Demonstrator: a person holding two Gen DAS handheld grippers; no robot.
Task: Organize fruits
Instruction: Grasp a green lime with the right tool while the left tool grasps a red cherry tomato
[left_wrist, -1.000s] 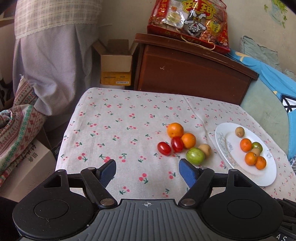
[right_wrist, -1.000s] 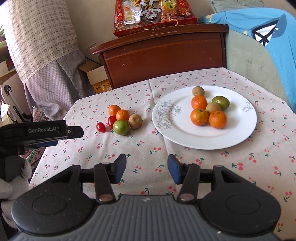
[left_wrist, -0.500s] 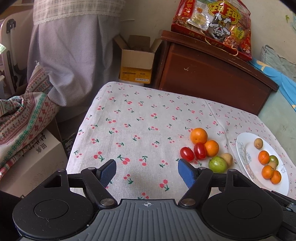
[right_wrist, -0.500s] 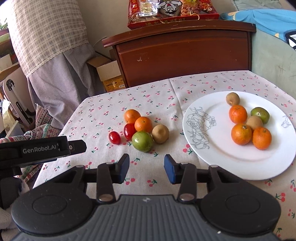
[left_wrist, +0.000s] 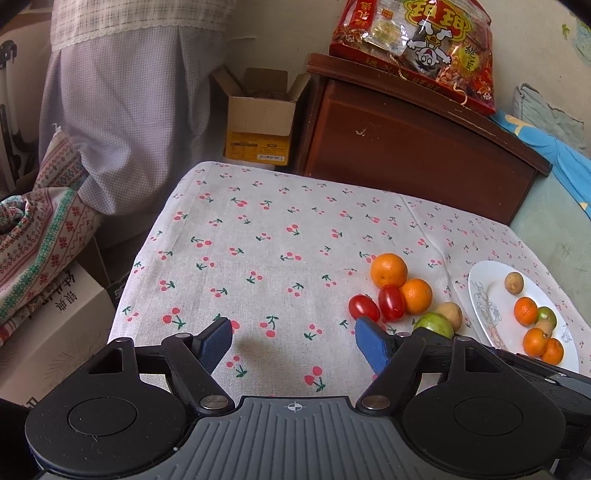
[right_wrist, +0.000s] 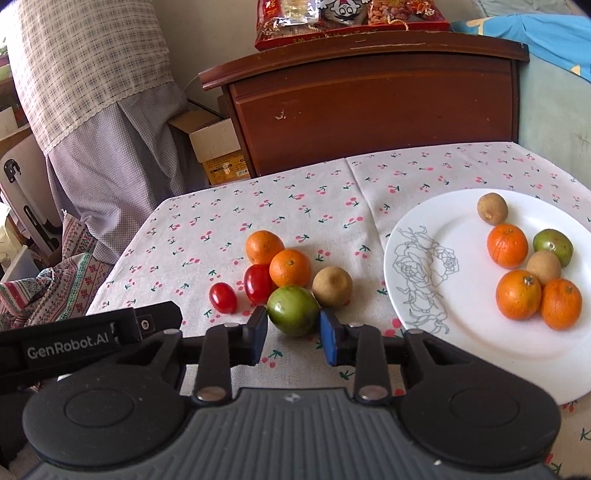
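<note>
We hold right gripper (right_wrist: 293, 332) released, jaws flanking green fruit (right_wrist: 293, 311) beside plate (right_wrist: 421, 295); left gripper (left_wrist: 293, 341) released above tablecloth (left_wrist: 280, 236).

light: bright daylight | shadows: soft | focus: sharp | edges: fisheye-bent, dark corners

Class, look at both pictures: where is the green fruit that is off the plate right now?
In the right wrist view, the green fruit lies on the tablecloth left of the plate, between the open right tongs, beside a brown fruit.
</note>
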